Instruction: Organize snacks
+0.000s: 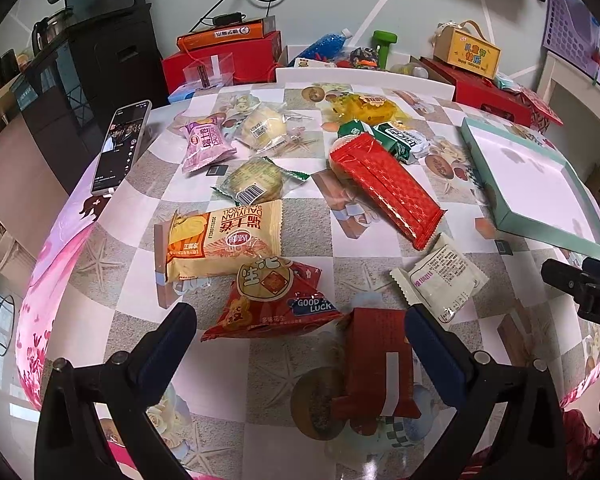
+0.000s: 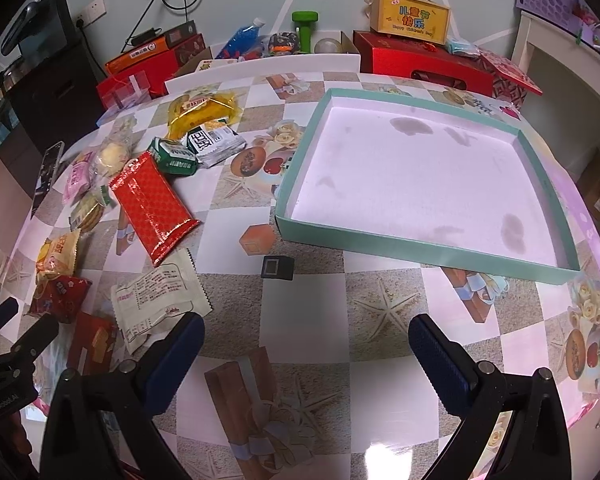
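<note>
The left gripper (image 1: 300, 332) hung spread wide and empty over the tabletop (image 1: 300, 232), a dark red snack pack (image 1: 376, 364) lying between its fingers. The right gripper (image 2: 306, 340) was likewise spread and empty, the teal tray (image 2: 420, 250) ahead of it and a white packet (image 2: 156, 300) just left.

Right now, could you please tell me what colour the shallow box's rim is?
Mint green, with a pale white-lilac inside; the shallow box shows best in the right wrist view.

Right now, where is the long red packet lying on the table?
The long red packet lies diagonally mid-table in the left wrist view, left of the teal tray, touching the green packets behind it.
</note>
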`<state>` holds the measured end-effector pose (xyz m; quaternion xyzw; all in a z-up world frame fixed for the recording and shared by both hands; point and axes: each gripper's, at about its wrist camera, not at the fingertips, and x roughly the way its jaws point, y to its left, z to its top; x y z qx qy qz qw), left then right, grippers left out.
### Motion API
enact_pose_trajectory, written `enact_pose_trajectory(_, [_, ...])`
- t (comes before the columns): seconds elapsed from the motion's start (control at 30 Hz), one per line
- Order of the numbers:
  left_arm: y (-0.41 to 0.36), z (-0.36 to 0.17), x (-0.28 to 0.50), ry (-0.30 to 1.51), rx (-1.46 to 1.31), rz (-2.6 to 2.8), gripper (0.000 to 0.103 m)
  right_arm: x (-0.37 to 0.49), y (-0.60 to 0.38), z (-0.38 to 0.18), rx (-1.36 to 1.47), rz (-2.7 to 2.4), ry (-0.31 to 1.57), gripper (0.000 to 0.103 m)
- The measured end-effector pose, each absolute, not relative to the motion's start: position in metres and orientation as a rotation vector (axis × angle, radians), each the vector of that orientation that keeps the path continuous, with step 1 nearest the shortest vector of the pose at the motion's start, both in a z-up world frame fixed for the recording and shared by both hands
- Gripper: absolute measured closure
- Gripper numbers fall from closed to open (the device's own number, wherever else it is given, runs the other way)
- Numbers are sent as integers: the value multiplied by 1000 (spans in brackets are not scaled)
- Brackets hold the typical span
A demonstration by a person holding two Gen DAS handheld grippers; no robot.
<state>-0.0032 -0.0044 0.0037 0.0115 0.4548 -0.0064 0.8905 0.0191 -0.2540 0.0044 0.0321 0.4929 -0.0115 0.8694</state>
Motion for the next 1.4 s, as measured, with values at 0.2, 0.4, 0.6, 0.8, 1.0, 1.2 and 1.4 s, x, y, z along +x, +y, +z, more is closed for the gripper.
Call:
enact_pose_trajectory(0.2, [-7,4,-1,944,29,-16,0,19,-251,5,56,-19,1029,0])
enact_pose_trajectory(0.4, [-9,4,0,943,36,-15,0,19,-249,7,53,-14,1024,0])
enact_pose_trajectory(0.6, [-10,5,1,939,40,-16,0,18,-248,9,53,-11,1020,0])
enact_pose_trajectory(0.8, [-10,4,1,940,41,-15,0,18,-248,10,55,-9,1020,0])
enact_pose_trajectory(1.0, [-10,4,1,946,38,-15,0,18,-247,11,52,-6,1020,0])
enact_pose_trajectory(1.2, [-4,4,1,955,10,-14,0,17,-245,13,46,-4,1016,0])
enact_pose_trajectory(1.4, [-1,4,2,963,-19,-14,0,17,-245,14,47,-4,1016,0])
